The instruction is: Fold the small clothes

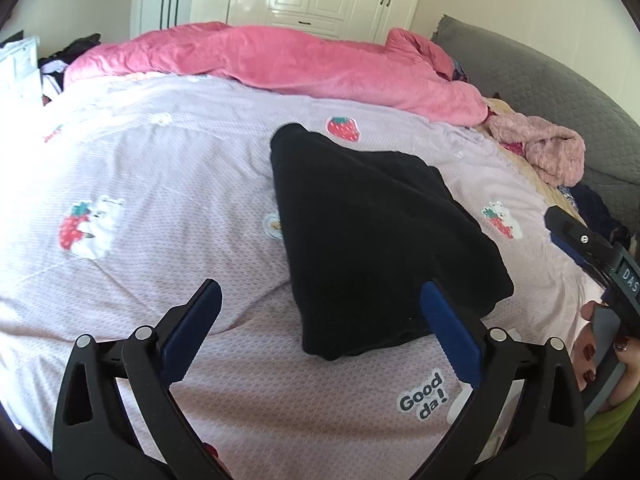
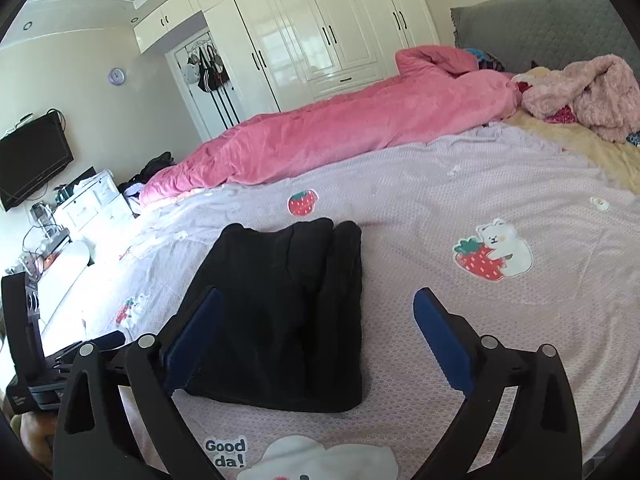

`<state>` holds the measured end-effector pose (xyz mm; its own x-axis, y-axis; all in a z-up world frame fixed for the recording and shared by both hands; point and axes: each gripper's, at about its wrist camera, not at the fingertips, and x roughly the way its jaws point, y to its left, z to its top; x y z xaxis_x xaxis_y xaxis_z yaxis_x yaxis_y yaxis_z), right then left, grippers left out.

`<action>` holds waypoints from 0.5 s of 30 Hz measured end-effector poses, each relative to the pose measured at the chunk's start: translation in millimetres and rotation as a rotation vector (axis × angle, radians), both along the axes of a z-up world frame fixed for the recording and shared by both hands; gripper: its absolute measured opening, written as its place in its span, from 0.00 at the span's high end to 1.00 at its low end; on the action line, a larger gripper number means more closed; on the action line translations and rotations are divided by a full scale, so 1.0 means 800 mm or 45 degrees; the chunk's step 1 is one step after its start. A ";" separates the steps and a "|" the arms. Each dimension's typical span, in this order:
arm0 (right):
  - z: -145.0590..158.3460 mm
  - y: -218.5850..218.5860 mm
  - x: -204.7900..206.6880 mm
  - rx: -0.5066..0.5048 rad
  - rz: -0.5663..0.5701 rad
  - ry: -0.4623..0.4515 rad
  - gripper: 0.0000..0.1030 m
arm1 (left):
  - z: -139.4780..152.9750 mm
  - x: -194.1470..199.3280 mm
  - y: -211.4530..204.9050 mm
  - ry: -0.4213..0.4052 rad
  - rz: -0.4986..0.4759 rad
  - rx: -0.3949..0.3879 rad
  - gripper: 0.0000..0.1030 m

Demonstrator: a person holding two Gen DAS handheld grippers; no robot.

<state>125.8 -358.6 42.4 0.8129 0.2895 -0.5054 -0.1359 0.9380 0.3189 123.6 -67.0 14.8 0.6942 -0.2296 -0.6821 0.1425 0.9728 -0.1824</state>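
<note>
- The black garment (image 1: 376, 240) lies on the bed, on the lilac sheet (image 1: 160, 160) with strawberry prints, near the edge where the person stands. It is already folded into a compact packet with several layers.
- The left tongs (image 1: 320, 332) are spread wide and hold nothing. One blue pad (image 1: 450, 332) stands in front of the near corner of the packet; I cannot tell whether it touches the cloth.
- The right tongs (image 2: 316, 340) are also released and empty. They hang above the near edge of the packet.
- The fabric looks soft, thick and light, perhaps a knit or fleece. I judge it will sag and fall open if it is lifted by one layer only.
- It does not look slippery or fragile, so a firm pinch should do no harm.
- To move it, I would take the near folded edge (image 2: 276, 398) through all layers, with one pair of tongs near each corner.
- The pink quilt (image 1: 280, 60) lies well apart, at the far side.
</note>
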 end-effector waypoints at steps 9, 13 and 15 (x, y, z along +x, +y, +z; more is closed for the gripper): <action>0.011 0.019 -0.030 -0.048 0.018 -0.025 0.04 | 0.014 -0.042 0.015 -0.054 0.026 0.046 0.09; 0.002 0.033 -0.048 -0.096 0.020 -0.015 0.04 | 0.011 -0.060 0.020 -0.060 0.032 0.066 0.09; -0.005 0.040 -0.057 -0.128 0.014 -0.010 0.04 | 0.008 -0.069 0.024 -0.060 0.036 0.080 0.09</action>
<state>80.0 -326.7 38.5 0.8139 0.2466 -0.5260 -0.1483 0.9636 0.2224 68.1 -48.0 21.0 0.7315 -0.1674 -0.6609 0.1220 0.9859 -0.1148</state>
